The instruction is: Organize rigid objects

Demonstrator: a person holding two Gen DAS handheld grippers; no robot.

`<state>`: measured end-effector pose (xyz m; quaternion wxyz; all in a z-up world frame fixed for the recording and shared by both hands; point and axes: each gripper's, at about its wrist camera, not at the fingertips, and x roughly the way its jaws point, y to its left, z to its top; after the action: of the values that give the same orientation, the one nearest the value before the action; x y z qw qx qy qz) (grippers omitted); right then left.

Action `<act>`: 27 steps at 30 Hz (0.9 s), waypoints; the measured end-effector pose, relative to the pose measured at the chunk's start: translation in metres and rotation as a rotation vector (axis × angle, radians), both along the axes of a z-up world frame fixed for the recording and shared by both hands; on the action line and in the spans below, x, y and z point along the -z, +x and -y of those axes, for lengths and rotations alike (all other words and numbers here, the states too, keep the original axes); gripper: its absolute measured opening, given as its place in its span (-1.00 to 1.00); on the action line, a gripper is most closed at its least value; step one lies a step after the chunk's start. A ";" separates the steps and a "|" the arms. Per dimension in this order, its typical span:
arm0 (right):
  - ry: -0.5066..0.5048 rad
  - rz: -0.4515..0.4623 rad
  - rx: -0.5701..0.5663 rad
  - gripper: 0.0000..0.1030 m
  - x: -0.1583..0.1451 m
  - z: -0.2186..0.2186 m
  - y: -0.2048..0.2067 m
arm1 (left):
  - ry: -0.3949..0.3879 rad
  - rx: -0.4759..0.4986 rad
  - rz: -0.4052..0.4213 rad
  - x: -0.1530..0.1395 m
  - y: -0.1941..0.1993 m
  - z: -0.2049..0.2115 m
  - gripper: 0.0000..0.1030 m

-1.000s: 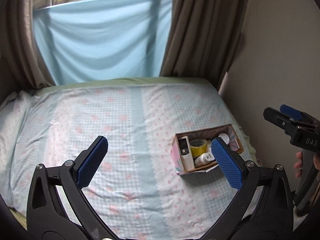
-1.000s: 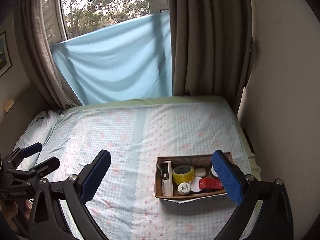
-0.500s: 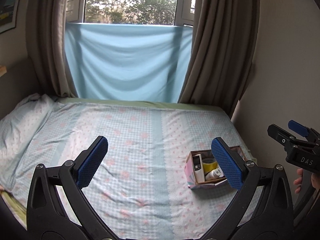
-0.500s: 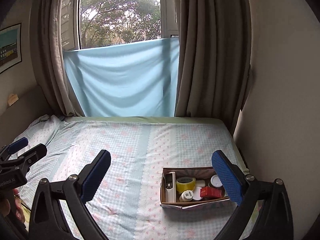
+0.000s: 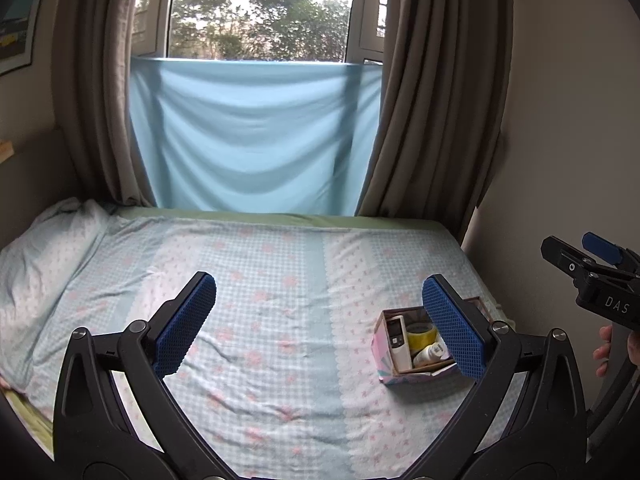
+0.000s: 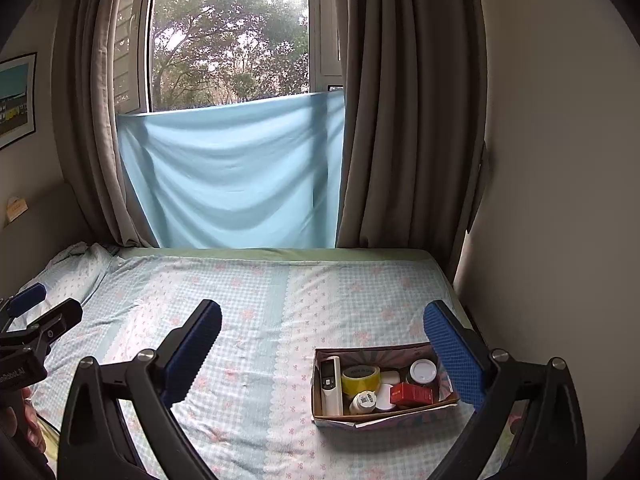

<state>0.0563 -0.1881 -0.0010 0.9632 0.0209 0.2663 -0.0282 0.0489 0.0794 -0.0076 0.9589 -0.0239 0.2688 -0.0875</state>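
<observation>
Left view: left hand-held gripper (image 5: 320,320) spread wide, empty; box (image 5: 404,374) on bed (image 5: 260,280), low right, behind right finger.
Right view: right hand-held gripper (image 6: 322,346) wide, empty; box (image 6: 380,416) long axis crosswise, nearer this hand.

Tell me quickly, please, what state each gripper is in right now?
Left gripper: open, holding nothing, above the bed.
Right gripper: open, holding nothing, near the box.
</observation>
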 end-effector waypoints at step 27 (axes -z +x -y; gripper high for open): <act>0.000 0.001 -0.012 0.96 -0.001 0.006 -0.003 | 0.034 0.003 0.006 -0.004 -0.006 0.020 0.99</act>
<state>0.0537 -0.1941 -0.0004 0.9635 0.0194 0.2659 -0.0224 0.0425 0.0594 -0.0040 0.9598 -0.0072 0.2675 -0.0843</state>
